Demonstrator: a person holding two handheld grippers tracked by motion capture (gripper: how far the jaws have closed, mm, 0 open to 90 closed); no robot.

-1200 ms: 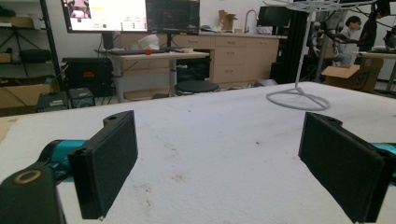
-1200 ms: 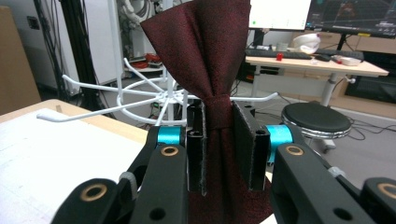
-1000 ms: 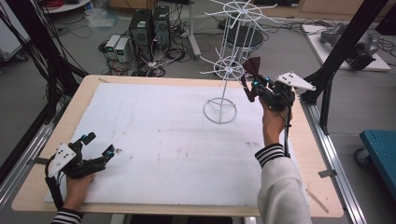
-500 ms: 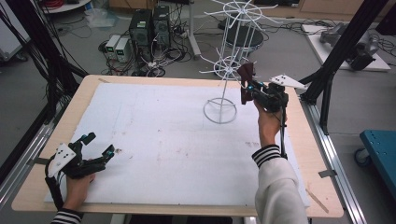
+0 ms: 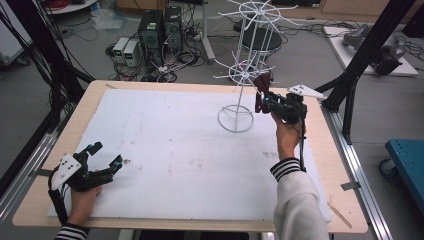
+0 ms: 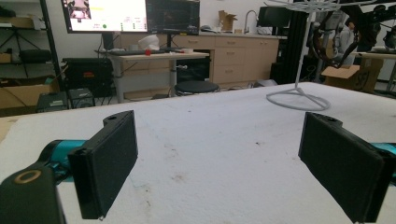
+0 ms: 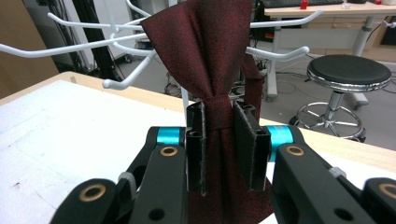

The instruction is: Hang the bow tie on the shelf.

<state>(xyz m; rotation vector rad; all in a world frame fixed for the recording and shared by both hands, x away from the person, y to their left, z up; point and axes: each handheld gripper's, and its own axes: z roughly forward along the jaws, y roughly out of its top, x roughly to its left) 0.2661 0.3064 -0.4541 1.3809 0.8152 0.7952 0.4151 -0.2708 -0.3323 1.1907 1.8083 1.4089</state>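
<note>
A dark red bow tie (image 5: pixel 260 86) (image 7: pixel 205 51) is pinched at its knot between the pads of my right gripper (image 5: pixel 260 101) (image 7: pixel 227 125), which is shut on it. The tie stands upright, held just right of the lower ring of hooks on a white wire rack (image 5: pixel 236 118) (image 7: pixel 122 80) at the table's far right. One hook tip sits just left of the tie in the right gripper view. My left gripper (image 5: pixel 106 154) (image 6: pixel 219 154) rests at the front left of the table, open, with nothing between its jaws. Its view shows the rack (image 6: pixel 299 99) far off.
A white cover (image 5: pixel 170 150) lies over the wooden table (image 5: pixel 350 200). Computers and cables (image 5: pixel 160 30) sit on the floor behind the table, a round stool (image 7: pixel 348 74) stands beyond the rack, black frame posts (image 5: pixel 370 55) rise at right, and a blue cart (image 5: pixel 407 160) stands right.
My right gripper has shifted slightly left with the bow tie, closer to the rack's lower hooks. The left gripper has stayed put.
</note>
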